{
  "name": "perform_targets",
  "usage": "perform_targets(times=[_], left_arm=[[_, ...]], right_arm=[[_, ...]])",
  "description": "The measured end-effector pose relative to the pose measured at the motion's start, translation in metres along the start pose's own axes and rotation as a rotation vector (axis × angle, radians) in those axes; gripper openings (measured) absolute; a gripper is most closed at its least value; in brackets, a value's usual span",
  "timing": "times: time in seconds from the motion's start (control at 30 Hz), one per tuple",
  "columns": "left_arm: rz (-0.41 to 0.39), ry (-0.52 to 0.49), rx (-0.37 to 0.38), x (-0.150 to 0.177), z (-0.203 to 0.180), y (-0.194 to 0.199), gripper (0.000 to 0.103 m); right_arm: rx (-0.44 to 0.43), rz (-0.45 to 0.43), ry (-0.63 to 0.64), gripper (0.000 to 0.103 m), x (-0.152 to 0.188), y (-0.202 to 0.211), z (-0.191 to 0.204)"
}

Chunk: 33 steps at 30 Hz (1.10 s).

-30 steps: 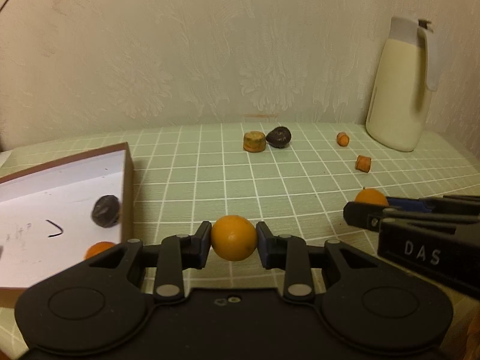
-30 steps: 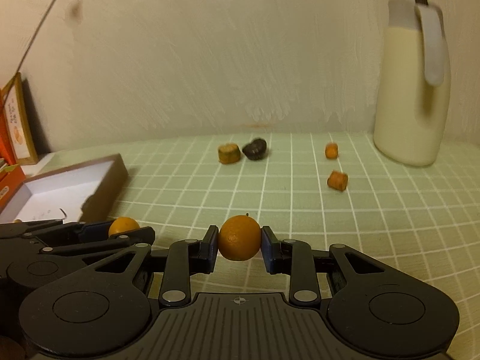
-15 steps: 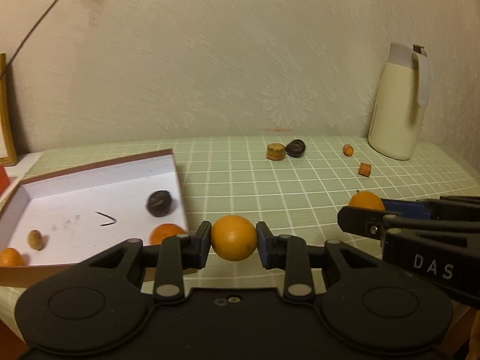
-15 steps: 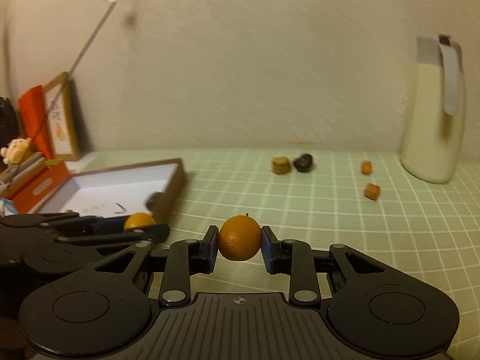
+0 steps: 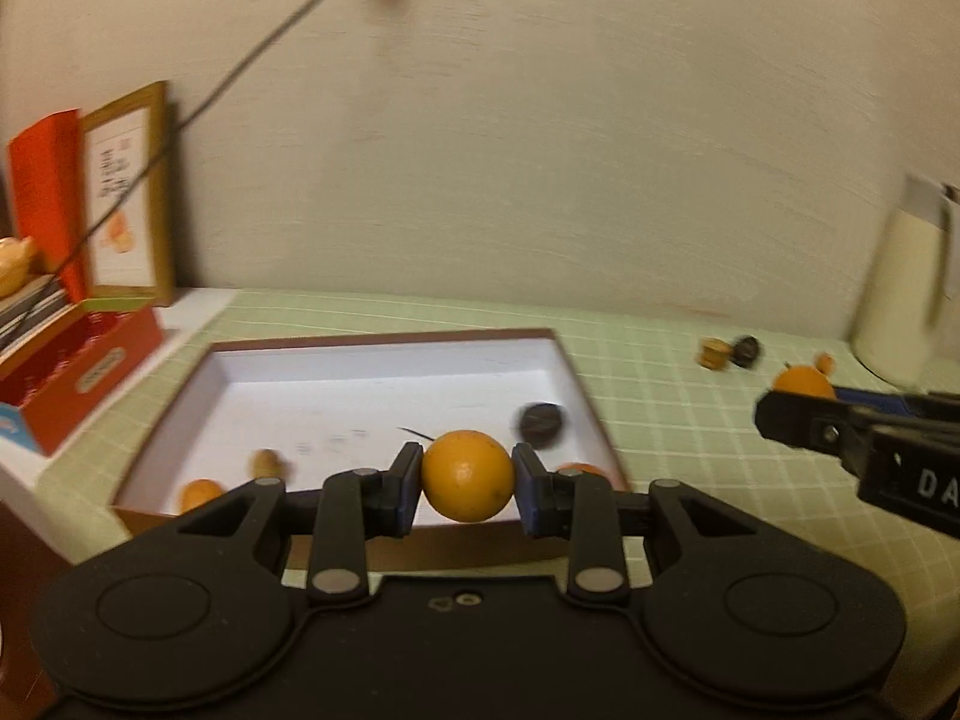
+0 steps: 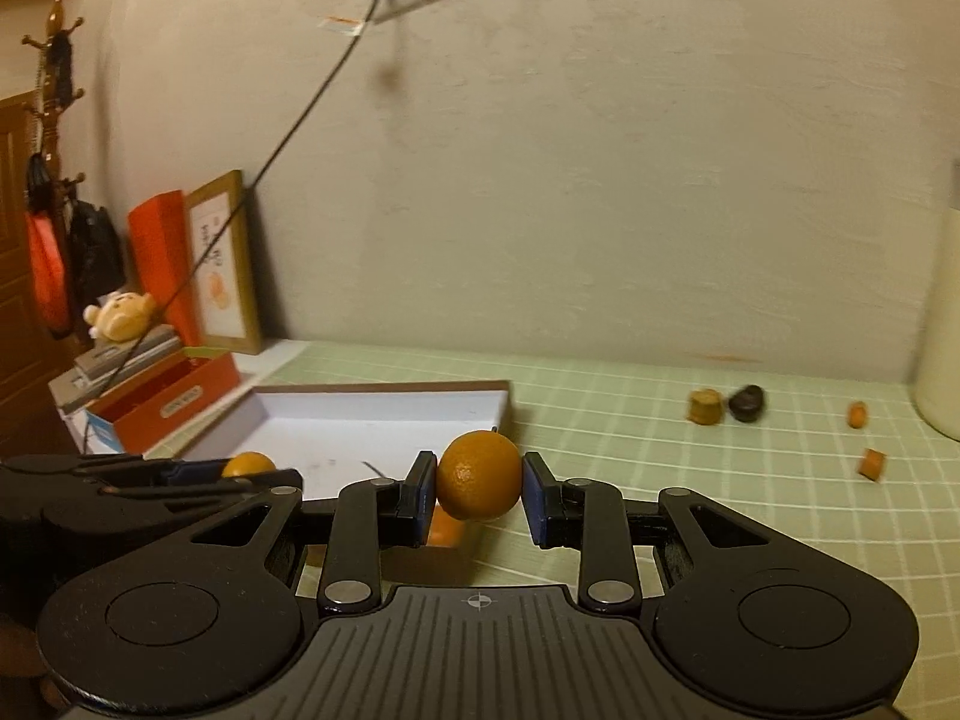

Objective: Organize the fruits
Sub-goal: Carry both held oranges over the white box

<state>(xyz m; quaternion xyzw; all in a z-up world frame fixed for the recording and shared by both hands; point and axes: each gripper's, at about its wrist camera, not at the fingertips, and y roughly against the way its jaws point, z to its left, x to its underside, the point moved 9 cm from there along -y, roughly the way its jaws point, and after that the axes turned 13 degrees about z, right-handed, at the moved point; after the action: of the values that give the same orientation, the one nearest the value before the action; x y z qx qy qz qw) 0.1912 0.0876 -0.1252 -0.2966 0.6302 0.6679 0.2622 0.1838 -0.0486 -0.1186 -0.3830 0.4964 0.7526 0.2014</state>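
My left gripper (image 5: 467, 489) is shut on an orange (image 5: 467, 475) and holds it over the near edge of the white box (image 5: 336, 384) with brown walls. The box holds a dark fruit (image 5: 542, 418), a small brown one (image 5: 266, 463) and two orange ones (image 5: 201, 493). My right gripper (image 6: 479, 492) is shut on a second orange (image 6: 479, 483), near the box's right corner (image 6: 501, 396). Each gripper shows at the edge of the other's view, the left one (image 6: 150, 474) and the right one (image 5: 840, 426).
On the green checked tablecloth (image 6: 690, 480) lie a tan cylinder (image 6: 704, 407), a dark fruit (image 6: 746, 403) and two small orange pieces (image 6: 872, 464). A cream jug (image 5: 906, 294) stands at the right. A red box (image 6: 162, 402), frame, books and plush toy sit left. A cable hangs from the wall socket.
Both grippers have swung left with their oranges still held. The white box now lies straight ahead of the left gripper, and the jug has slid to the right edge.
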Motion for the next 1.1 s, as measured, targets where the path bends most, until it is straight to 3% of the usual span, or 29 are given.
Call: perform_targets(times=[0.73, 1.1], left_arm=[[-0.017, 0.159, -0.125, -0.014, 0.109, -0.002, 0.022], [0.015, 0.173, -0.156, -0.020, 0.141, -0.032, 0.022]], right_arm=[[-0.095, 0.018, 0.062, 0.031, -0.026, -0.059, 0.066], [-0.061, 0.069, 0.042, 0.031, -0.033, -0.105, 0.061]])
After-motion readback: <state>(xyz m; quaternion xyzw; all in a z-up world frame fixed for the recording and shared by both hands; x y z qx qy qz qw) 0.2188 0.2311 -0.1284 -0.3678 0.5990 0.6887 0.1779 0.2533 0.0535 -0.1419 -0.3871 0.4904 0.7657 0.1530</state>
